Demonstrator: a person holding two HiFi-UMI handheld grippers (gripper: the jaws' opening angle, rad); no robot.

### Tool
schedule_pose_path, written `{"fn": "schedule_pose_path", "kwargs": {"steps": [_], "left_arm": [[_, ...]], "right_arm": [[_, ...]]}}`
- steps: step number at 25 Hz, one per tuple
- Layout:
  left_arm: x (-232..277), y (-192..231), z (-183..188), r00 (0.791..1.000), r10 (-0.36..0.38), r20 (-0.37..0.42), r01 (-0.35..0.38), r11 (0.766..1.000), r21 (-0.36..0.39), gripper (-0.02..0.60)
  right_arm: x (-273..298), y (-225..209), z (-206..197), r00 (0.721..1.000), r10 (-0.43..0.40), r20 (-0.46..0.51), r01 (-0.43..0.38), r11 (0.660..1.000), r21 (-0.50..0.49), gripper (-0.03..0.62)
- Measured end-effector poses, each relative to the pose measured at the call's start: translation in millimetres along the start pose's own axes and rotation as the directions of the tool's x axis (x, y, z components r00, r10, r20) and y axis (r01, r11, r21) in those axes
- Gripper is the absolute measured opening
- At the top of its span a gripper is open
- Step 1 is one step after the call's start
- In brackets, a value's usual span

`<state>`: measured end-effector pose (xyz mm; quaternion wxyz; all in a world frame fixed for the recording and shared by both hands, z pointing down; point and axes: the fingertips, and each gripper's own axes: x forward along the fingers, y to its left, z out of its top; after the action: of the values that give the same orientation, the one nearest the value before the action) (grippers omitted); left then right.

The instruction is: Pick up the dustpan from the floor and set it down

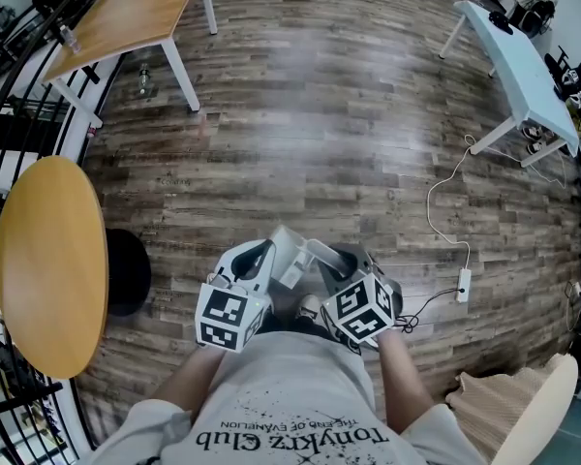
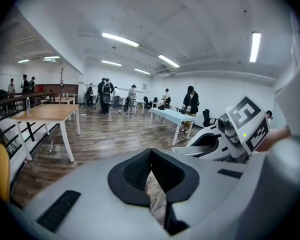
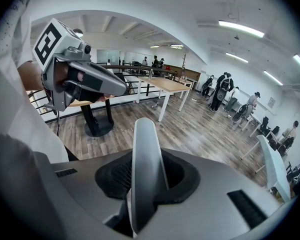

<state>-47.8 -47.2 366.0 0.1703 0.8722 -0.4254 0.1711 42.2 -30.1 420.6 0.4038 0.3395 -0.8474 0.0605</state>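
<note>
A pale grey dustpan handle (image 3: 143, 144) stands upright between the jaws of my right gripper (image 3: 144, 181), which is shut on it. In the head view both grippers are held close to the person's body, above the wooden floor. There the handle (image 1: 292, 258) shows as a pale piece between my left gripper (image 1: 263, 260) and my right gripper (image 1: 331, 260). My left gripper (image 2: 150, 156) has its black pads touching at the tips with nothing between them. The pan itself is hidden under the grippers.
A round yellow table (image 1: 48, 260) with a black base (image 1: 128, 271) stands at the left. A wooden table (image 1: 136, 17) is at the far left and a pale blue table (image 1: 518, 66) at the far right. A power strip (image 1: 463, 284) with its cable lies on the floor at the right. Several people stand far off.
</note>
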Motion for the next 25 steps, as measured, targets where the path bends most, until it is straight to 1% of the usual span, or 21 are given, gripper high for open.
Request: {"fn": "schedule_pose_path", "kwargs": {"steps": [5,13,25], "left_arm": [[-1,-3,0,1.0,-0.005,-0.002,0.005,1.0,0.001,0.023],[-3,4,-12,0.999,-0.024,-0.031,0.023,1.0,-0.012,0.023],[19,11,-26,0.998,-0.044,-0.047,0.043,0.999,-0.028,0.023]], "right_arm": [[-1,0,-1,1.0,-0.005,-0.003,0.005,1.0,0.007,0.104],[11,6,-5,1.0,-0.012,-0.017,0.012,1.0,0.01,0.104],[43,-4,-30,0.999,-0.031,-0.044,0.033,0.999,0.038,0.104]]}}
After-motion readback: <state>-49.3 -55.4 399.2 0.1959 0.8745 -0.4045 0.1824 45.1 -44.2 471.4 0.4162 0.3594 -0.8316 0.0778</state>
